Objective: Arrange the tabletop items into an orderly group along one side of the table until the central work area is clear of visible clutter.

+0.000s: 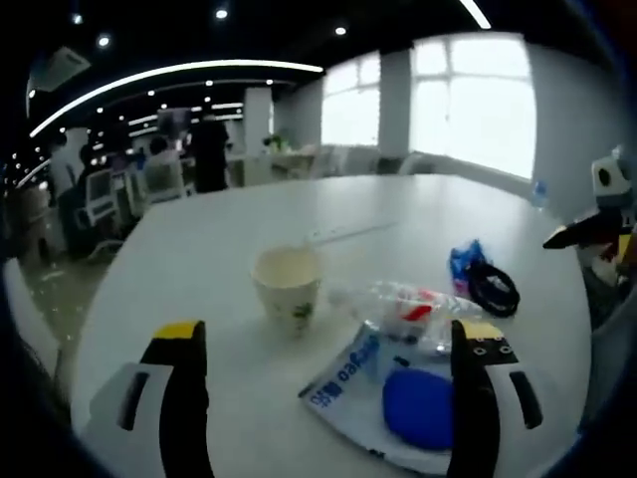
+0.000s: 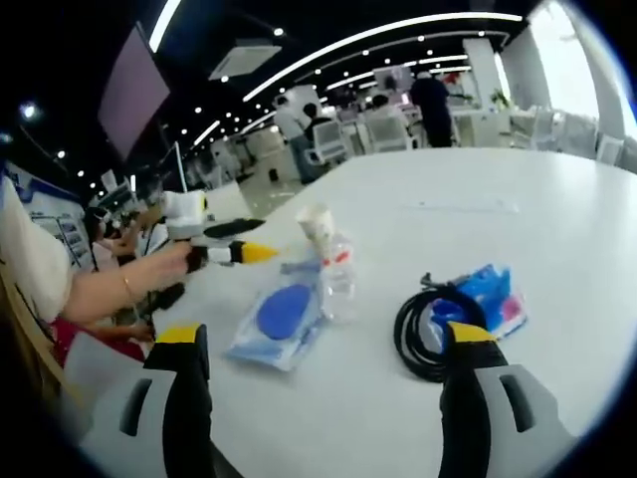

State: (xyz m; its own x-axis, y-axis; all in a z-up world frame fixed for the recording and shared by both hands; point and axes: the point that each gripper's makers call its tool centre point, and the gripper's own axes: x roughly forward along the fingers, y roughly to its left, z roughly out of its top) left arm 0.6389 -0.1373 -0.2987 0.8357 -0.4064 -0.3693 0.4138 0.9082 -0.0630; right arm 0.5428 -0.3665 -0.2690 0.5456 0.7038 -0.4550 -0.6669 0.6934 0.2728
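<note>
On the white table (image 1: 199, 239) stands a paper cup (image 1: 287, 287). To its right a clear plastic bottle (image 1: 403, 307) lies on its side. A white packet with a blue disc (image 1: 418, 406) lies by my left gripper's (image 1: 328, 337) right jaw; the gripper is open and holds nothing. Farther right are a black cable coil (image 1: 494, 289) and a blue pouch (image 1: 462, 261). In the right gripper view the cable coil (image 2: 420, 334) and blue pouch (image 2: 490, 292) lie just ahead of my open right gripper (image 2: 323, 341), with the packet (image 2: 282, 317), bottle (image 2: 338, 275) and cup (image 2: 316, 226) beyond.
A person's arm (image 2: 109, 287) holds the left gripper (image 2: 249, 253) at the table's edge. The right gripper (image 1: 585, 233) comes in from the right. Office chairs (image 1: 159, 179) and people stand beyond the table's far side. Bright windows (image 1: 478, 100) lie behind.
</note>
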